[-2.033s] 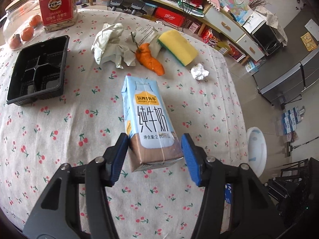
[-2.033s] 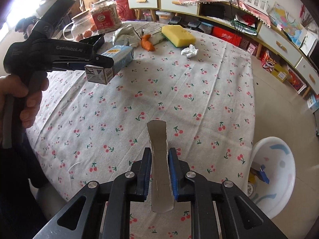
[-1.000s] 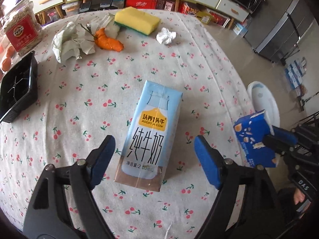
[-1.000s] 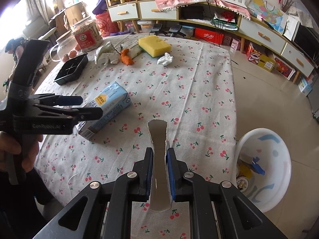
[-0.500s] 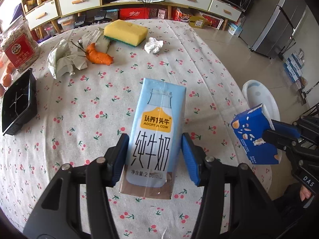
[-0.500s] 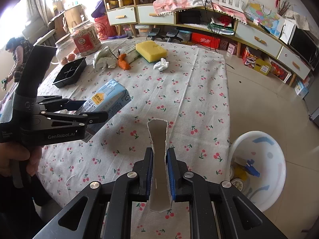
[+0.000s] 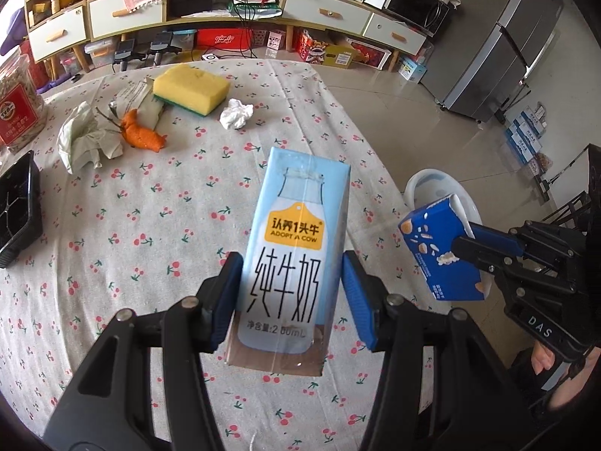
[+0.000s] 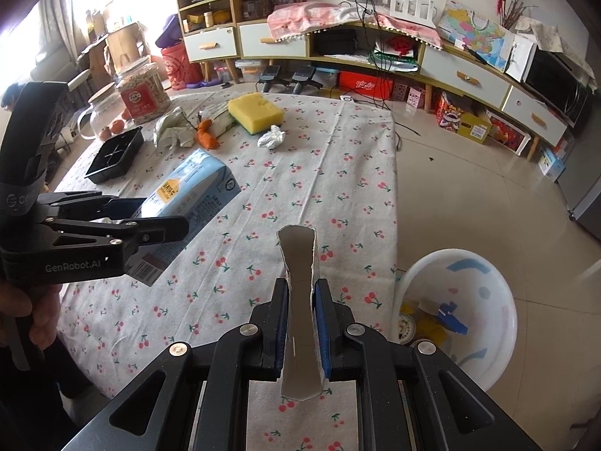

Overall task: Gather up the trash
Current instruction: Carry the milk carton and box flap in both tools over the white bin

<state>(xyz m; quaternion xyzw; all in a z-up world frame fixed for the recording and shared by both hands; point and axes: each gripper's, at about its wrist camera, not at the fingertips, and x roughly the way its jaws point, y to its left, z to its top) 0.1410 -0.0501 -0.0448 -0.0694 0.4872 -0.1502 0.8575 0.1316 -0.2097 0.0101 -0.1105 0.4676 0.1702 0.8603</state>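
My left gripper [image 7: 291, 298] is shut on a light blue milk carton [image 7: 296, 248] and holds it lifted above the cherry-print tablecloth [image 7: 150, 206]. It also shows in the right wrist view [image 8: 191, 195]. My right gripper [image 8: 300, 323] is shut on a flattened dark blue snack box [image 8: 300, 300], seen side-on in the left wrist view [image 7: 441, 251]. It hangs near the table's right edge, beside a white basin [image 8: 465, 300] on the floor that holds trash. A crumpled tissue [image 7: 236, 113], crumpled paper [image 7: 88, 137] and an orange peel [image 7: 141, 133] lie at the far side of the table.
A yellow sponge [image 7: 191, 88], a black plastic tray [image 7: 17, 212], a jar with a red label [image 7: 17, 109] and a glass jar [image 8: 105, 116] stand on the table. Cabinets and boxes line the far wall. A fridge [image 7: 503, 45] stands at the right.
My left gripper opened around the milk carton lying on the table, then shut on it and lifted it. My right gripper kept its hold on the blue box and drifted towards the basin.
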